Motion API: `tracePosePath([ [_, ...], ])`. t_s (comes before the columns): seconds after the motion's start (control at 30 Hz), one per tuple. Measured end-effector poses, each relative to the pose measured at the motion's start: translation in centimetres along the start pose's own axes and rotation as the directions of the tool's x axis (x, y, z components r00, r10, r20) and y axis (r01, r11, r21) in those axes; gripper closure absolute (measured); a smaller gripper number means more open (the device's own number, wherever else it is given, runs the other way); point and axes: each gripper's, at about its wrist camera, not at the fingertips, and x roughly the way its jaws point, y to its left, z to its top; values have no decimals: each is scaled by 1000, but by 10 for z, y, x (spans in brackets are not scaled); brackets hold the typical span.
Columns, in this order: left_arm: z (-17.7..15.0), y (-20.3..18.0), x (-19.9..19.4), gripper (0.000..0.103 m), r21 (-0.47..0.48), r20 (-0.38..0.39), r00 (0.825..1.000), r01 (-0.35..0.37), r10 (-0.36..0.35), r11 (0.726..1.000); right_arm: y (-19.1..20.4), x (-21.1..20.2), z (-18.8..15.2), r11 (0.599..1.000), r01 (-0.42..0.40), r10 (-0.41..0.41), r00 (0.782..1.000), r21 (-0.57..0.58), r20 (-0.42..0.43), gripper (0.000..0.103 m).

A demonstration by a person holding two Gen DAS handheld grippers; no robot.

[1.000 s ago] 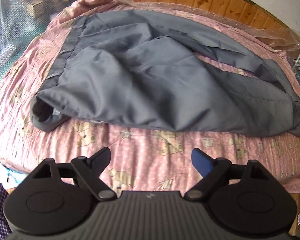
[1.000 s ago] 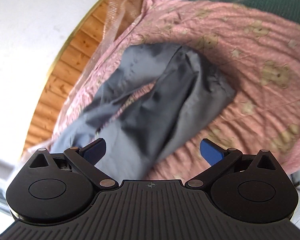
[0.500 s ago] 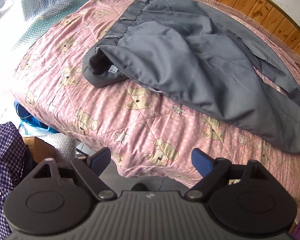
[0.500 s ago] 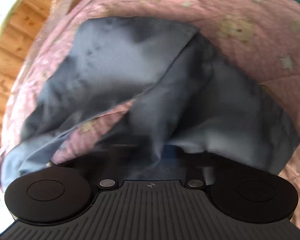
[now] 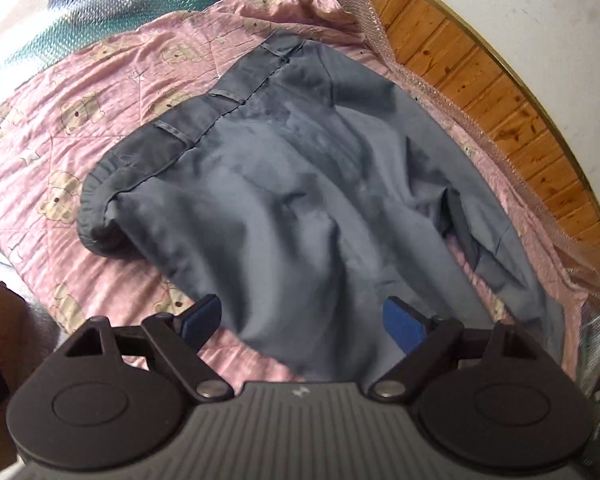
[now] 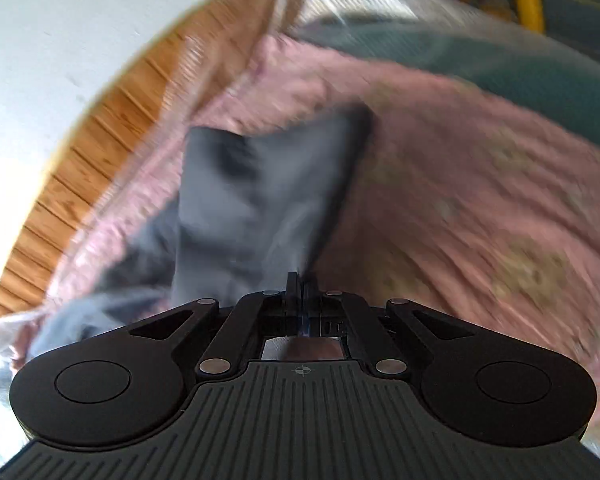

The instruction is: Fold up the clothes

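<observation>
Grey trousers (image 5: 284, 200) lie spread on a pink bear-print quilt (image 5: 80, 120), waistband with belt loops toward the upper left, legs running to the lower right. My left gripper (image 5: 304, 322) is open, its blue pads either side of a leg's cloth, hovering over it near the quilt's front edge. In the blurred right wrist view, my right gripper (image 6: 302, 280) is shut on the edge of a grey trouser leg (image 6: 260, 200), which rises lifted from the quilt (image 6: 480, 200).
A wood-panelled headboard (image 5: 500, 92) with bubble wrap (image 5: 380, 40) runs along the bed's far side below a white wall. Green cloth under clear plastic (image 5: 60, 32) lies beyond the quilt. The quilt's left edge drops off to the floor.
My right gripper closed on the trouser leg's edge and lifted it. My left gripper swung from the bed's front edge in over the trousers, staying open.
</observation>
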Motion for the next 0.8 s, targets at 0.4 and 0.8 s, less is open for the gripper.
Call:
tracePosePath([
  [0.4,85,-15,130,0,-333,-194,978,14,-83,943,-36,-31,-39,987,81,-77,997,138,-32,46],
  [0.8,98,-20,78,103,-209,75,904,427,-421,880,-14,-22,-32,974,126,-123,992,187,-27,28],
])
